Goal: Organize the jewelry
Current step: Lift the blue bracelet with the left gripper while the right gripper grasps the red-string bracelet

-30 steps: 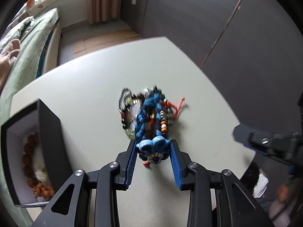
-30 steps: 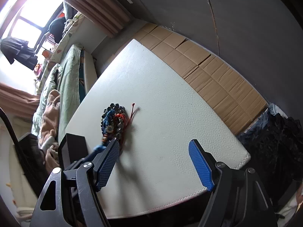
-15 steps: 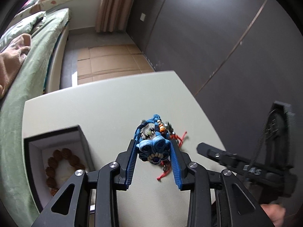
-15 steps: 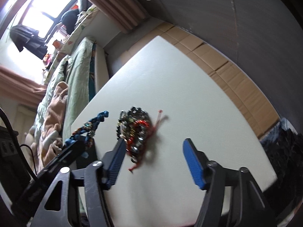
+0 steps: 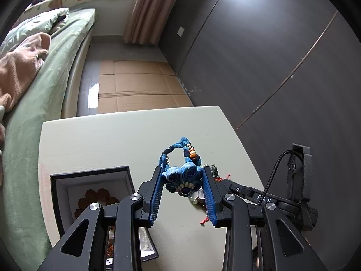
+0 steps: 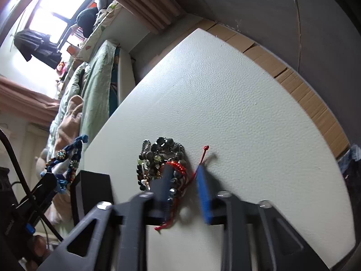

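Clamped jaws on the left gripper (image 5: 182,188) held the blue braided bracelet (image 5: 181,171) by its beaded cluster, lifted clear of the white table (image 5: 108,144) with its loop reaching forward. Jaws on the right gripper (image 6: 182,187) stood partly apart and blurred, straddling the red cord bracelet (image 6: 178,169) at the edge of the jewelry heap (image 6: 161,158); whether they gripped it I could not tell. Sorting seemed mid-course: one piece in the air, the next being taken. Carrying the blue bracelet left over the open black box (image 5: 90,180) and lowering it in looked like the next call. Counted: one box, one brown bead bracelet (image 5: 94,198) inside it, one lifted bracelet, one tangled heap whose pieces I could not separate.
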`<state>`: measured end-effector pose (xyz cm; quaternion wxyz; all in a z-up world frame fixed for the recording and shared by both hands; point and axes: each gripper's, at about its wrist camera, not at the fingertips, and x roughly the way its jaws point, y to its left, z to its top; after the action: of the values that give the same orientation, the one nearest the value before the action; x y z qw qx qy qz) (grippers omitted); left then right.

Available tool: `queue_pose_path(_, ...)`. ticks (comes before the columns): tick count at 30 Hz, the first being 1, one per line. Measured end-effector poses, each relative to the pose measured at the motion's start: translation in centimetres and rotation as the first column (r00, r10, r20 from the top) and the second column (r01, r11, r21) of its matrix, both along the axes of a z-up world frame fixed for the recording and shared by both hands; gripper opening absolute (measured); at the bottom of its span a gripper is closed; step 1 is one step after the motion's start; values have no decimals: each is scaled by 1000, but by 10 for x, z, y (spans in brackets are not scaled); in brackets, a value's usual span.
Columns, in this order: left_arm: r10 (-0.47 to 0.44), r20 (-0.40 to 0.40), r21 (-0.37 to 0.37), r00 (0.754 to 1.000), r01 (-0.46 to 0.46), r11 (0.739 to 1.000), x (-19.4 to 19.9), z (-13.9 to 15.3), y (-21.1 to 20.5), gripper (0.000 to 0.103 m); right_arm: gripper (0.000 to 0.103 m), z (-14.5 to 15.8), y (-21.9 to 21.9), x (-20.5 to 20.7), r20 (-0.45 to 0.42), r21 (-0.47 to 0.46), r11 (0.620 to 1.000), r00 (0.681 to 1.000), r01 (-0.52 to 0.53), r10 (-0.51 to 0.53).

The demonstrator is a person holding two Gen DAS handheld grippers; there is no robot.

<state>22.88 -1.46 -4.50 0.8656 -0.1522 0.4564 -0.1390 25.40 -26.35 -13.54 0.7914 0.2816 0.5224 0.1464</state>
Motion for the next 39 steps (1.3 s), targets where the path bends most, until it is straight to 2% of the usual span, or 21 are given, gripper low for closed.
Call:
queue_pose_path(4,3,3,-3,1000,-3,1000,-2,2,3,36,12,-3,4,2,-6,18,1000,1000,-9,9)
queue_pose_path(17,16,26,-1,1000,-16,1000,-14,16,8,36,11,33,6,-18,51,-23,1000,999,-6,8)
queue_pose_path(21,22,40,2,999,-22,1000,-21,21,10,36,6,42,5,-25,79,-8,1000,997,-8,8)
queue_pose_path(23,26,43,-3,999,-26,1000,-23,21,12,36,6,44,4,-26,95,-39,999,995,3,1)
queue_pose_path(25,31,37,-3,999,-31,1000,-24,19,14,36,6,42,4,-21,74,-96,995,997,13,-6)
queue_pose_path(27,34,38,-1,999,-34,999,-25,20,16,36,14,34,5,-13,38,-93,996,999,-5,8)
queue_pose_path(29,36,41,2,999,-37,999,-25,20,20,36,46,30,8,-9,31,-92,996,999,-18,21)
queue_pose_path(31,41,38,1,998,-41,999,-23,20,23,36,46,29,11,-5,25,-119,993,999,-18,21)
queue_pose_path(33,47,33,-2,998,-47,999,-22,19,25,36,46,30,13,-2,39,-58,998,999,-25,28)
queue_pose_path(36,52,32,-11,998,-52,999,-20,19,27,36,44,23,14,0,11,33,999,999,-36,35)
queue_pose_path(39,50,34,-18,998,-49,999,-18,20,28,36,38,17,22,1,-2,33,998,998,-56,56)
